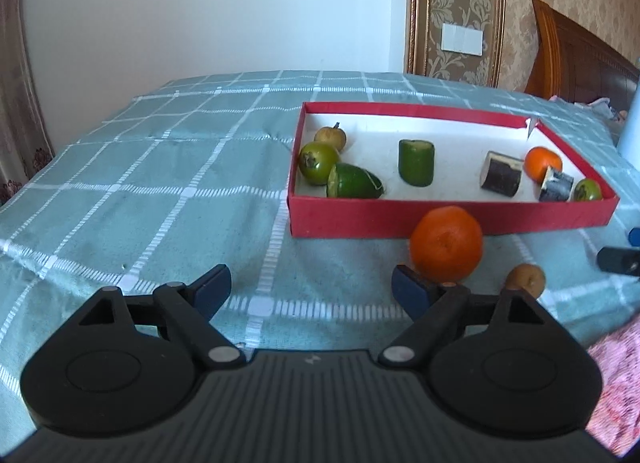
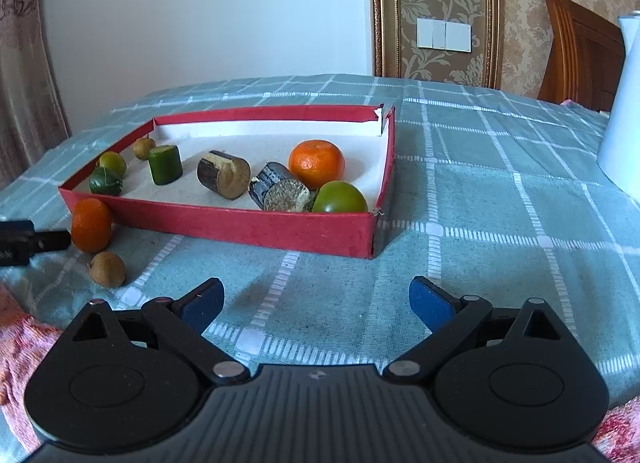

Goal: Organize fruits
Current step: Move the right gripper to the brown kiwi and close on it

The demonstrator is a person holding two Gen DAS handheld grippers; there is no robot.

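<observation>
A red box (image 1: 440, 219) (image 2: 240, 225) with a white floor lies on the green checked cloth. It holds an orange (image 1: 542, 161) (image 2: 317, 163), green fruits (image 1: 318, 162) (image 2: 339, 198), green cut pieces (image 1: 416, 161) (image 2: 165, 164) and dark cut pieces (image 1: 502, 173) (image 2: 224, 174). Outside, by the box's front wall, lie an orange (image 1: 446, 243) (image 2: 91, 225) and a small brown fruit (image 1: 526, 280) (image 2: 107, 269). My left gripper (image 1: 310, 291) is open and empty, its right fingertip just in front of the loose orange. My right gripper (image 2: 316, 299) is open and empty over bare cloth, in front of the box.
A white jug (image 2: 624, 111) stands on the cloth at the right. A pink cloth (image 1: 616, 379) (image 2: 20, 351) lies at the near edge. A wooden headboard (image 1: 576, 59) and the wall are behind. The right gripper's fingertips (image 1: 618, 259) show at the right edge of the left wrist view.
</observation>
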